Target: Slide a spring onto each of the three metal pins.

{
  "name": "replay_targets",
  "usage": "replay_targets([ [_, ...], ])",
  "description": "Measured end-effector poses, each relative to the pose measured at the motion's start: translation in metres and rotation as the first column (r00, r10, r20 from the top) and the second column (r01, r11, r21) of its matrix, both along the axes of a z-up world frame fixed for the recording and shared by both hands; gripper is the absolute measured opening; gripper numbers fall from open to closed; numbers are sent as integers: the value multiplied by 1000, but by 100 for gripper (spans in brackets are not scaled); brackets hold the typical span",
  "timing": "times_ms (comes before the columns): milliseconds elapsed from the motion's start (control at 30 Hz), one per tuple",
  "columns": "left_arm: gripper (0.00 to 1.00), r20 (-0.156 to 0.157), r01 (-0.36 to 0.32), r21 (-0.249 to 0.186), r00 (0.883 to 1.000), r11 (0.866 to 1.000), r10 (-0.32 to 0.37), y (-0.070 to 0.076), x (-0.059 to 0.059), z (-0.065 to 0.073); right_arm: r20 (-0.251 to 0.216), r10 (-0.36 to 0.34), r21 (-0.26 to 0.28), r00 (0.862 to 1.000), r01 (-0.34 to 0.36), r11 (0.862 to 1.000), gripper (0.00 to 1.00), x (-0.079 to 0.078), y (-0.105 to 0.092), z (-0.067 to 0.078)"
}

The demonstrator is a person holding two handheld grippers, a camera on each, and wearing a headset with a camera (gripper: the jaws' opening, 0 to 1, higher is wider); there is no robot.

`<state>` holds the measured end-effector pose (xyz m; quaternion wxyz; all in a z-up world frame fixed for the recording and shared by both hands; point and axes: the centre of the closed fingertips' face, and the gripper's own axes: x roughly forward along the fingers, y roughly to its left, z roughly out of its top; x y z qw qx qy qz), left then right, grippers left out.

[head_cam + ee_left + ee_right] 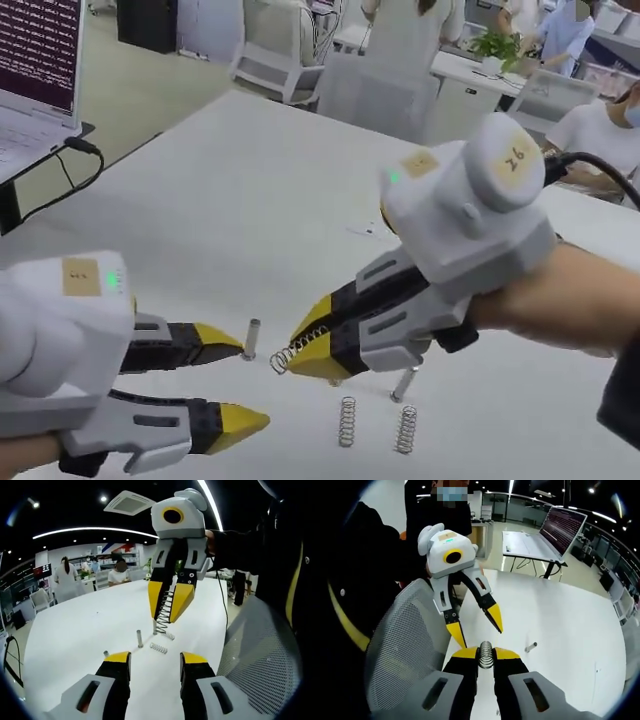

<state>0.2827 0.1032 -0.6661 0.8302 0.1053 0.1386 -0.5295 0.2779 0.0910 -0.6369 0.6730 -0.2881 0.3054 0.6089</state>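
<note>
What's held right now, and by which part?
The right gripper pinches a spring along its side, one end poking out past the jaws. The left gripper is open and holds nothing.

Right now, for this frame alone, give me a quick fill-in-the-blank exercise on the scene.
The right hand-held gripper is shut on a ____.
The jaws of the left hand-held gripper stand ____.
In the head view, ____ loose springs lie on the table.
The metal pin near the left tips stands ____.
Answers: spring; open; two; upright.
</note>
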Motion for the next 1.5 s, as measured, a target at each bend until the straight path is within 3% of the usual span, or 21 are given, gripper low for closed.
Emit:
replay_targets([
  [200, 42, -34, -24, -37, 999, 999, 23, 7, -3, -5, 1, 2, -2, 1000, -2, 1000, 8, 5, 3, 1],
  [633, 55, -60, -64, -56, 996, 996, 61, 19, 0, -18, 2, -2, -49, 1000, 2, 999, 8, 26, 2, -7],
  [1033, 62, -62, -56, -59, 997, 997, 53, 19, 1, -25, 11, -6, -97, 1000, 7, 995, 8, 58, 7, -8],
  [1167, 64, -60, -59, -37, 997, 998, 57, 20, 2, -31, 9, -2, -110, 1000, 3, 994, 8, 72, 11, -9],
  [1500, 65, -56, -68, -28, 996, 997, 66, 21, 3, -36, -7, -2, -188, 1000, 0, 982, 8, 95, 14, -31],
])
